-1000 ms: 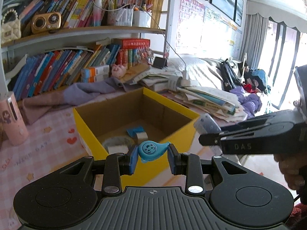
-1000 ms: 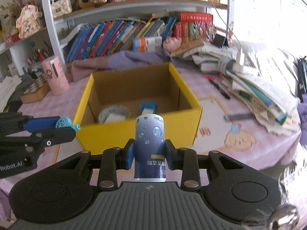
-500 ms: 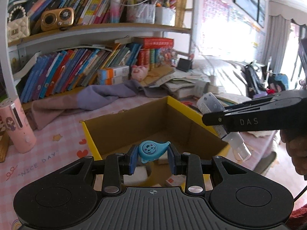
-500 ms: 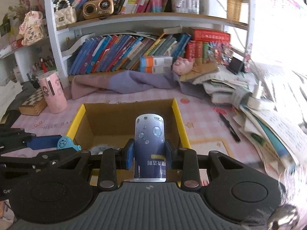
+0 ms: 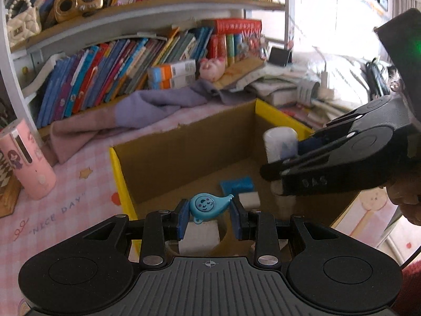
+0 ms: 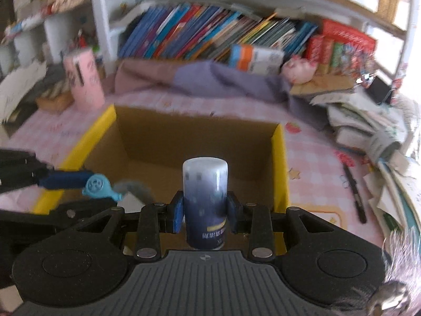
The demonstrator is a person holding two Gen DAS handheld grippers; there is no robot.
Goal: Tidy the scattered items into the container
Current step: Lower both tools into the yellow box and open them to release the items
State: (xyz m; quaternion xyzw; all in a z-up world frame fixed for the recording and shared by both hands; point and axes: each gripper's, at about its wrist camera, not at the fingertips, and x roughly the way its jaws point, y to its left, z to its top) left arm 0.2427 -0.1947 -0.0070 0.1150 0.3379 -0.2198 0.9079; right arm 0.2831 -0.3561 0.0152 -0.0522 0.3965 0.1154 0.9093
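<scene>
Your left gripper is clamped on a blue clip — a teardrop shape with a smiling face — and holds it over the near part of the box. Your right gripper is clamped on a bottle, white at the top and dark blue lower down, which stands up between the pads over the box's open top. From the left wrist view that bottle sits at the right side of the box, just inside its yellow right wall.

Down inside the box lie a white block right below the clip, a smaller white piece beyond it, and a blue pad further in toward the back wall.

Left of the box stands a pink cup on the pink checked cloth. Behind the box lies a purple towel, and beyond that a shelf of books. Right of the box — a heap of papers and a black pen.
</scene>
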